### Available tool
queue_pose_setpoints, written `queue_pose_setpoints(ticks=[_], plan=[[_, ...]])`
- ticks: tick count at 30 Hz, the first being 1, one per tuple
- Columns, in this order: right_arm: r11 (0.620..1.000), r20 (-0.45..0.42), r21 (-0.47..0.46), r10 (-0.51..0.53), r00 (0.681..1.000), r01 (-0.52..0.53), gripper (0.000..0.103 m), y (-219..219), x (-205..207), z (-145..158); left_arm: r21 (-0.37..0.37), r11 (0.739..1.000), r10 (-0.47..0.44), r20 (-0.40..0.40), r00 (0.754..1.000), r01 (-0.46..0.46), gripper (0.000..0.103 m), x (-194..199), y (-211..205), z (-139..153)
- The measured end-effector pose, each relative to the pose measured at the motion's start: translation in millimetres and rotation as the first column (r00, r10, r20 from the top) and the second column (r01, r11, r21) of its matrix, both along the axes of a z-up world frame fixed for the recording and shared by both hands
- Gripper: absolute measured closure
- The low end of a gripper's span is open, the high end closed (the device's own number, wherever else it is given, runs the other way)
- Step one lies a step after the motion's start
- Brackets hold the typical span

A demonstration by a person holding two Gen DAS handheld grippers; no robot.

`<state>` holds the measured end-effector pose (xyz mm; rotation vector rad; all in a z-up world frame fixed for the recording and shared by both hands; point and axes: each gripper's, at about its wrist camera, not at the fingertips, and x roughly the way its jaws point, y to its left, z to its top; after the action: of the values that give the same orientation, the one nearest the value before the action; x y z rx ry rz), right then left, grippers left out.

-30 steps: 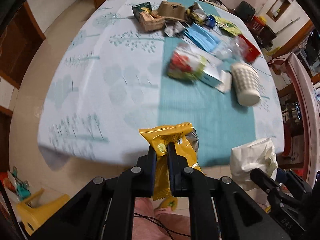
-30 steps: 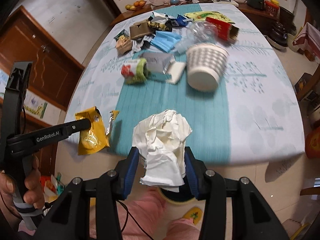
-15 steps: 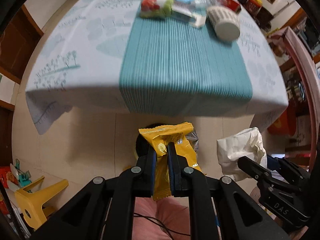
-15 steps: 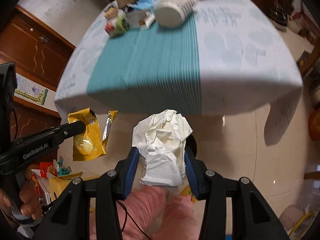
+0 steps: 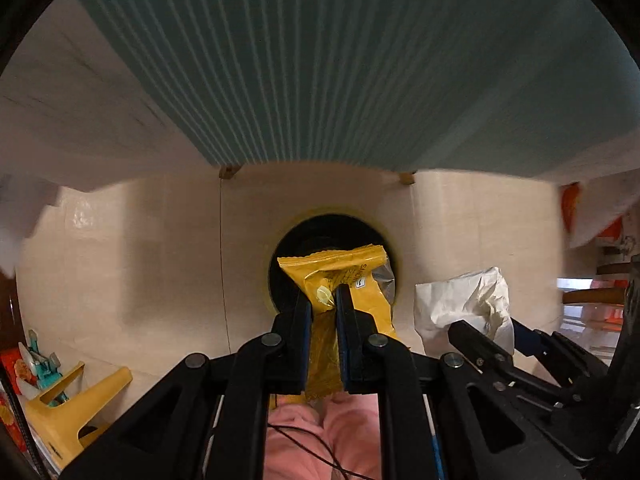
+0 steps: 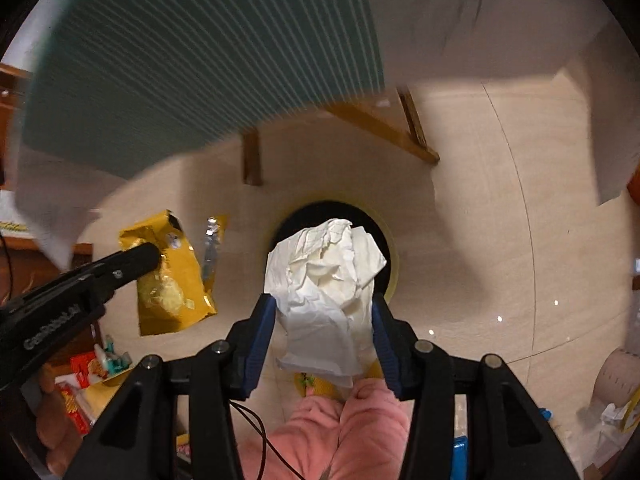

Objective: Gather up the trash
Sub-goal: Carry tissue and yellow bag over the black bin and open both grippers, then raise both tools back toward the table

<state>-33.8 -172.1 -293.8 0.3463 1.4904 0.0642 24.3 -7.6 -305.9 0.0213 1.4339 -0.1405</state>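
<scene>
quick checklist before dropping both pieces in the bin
1. Left gripper clamped on yellow wrapper: ok.
2. Wrapper lined up over bin in the left view: ok.
3. Crumpled paper between right gripper pads, jaws opening: ok.
4. Paper lined up over bin in the right view: ok.
5. Bin mouth unobstructed: cannot tell, the trash hides most of it.
6. Room left inside bin: cannot tell, too dark.

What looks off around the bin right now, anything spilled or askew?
Nothing spilled. The yellow wrapper is pinched in the left hand-held gripper, torn open at one end. The crumpled tissue sits between the opening jaws of the right hand-held gripper, above the dark bin on the floor.
</scene>
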Motion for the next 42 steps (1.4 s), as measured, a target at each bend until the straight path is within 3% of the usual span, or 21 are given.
queue_pose_setpoints(ticks=[7, 9, 13, 17, 21, 34, 42], plan=[[0.999, -0.024, -0.034, -0.018, 1.000, 0.017, 0.049, 17, 7, -101, 0.068, 0.997, -0.027, -0.007, 1.000, 0.027, 0.089, 4, 4, -88], [0.999, -0.020, -0.032, -0.030, 0.999, 0.029, 0.047, 20, 9, -118, 0.075, 0.997, -0.033, -0.014, 0.999, 0.034, 0.081, 2, 5, -101], [0.998, -0.017, -0.012, -0.055, 0.998, 0.055, 0.039, 20, 7, -127, 0.090, 0.995, -0.048, 0.000, 0.999, 0.048, 0.049, 4, 5, -108], [0.998, 0.007, -0.016, -0.058, 0.998, 0.058, 0.025, 20, 5, -121, 0.075, 0.996, -0.044, 0.011, 0.999, 0.043, 0.030, 5, 5, -96], [0.997, 0.025, -0.009, -0.074, 0.997, 0.074, 0.023, 17, 0, -108, 0.077, 0.996, -0.051, 0.038, 0.998, 0.048, 0.018, 9, 4, -82], [0.996, 0.078, -0.023, -0.082, 0.994, 0.084, 0.022, 10, -5, -46, 0.045, 0.998, -0.036, 0.076, 0.996, 0.033, 0.018, -5, 12, -2], [0.997, 0.114, -0.030, -0.067, 0.991, 0.070, 0.022, 11, -11, 21, -0.001, 1.000, -0.004, 0.050, 0.999, 0.004, 0.018, -28, 28, 71]])
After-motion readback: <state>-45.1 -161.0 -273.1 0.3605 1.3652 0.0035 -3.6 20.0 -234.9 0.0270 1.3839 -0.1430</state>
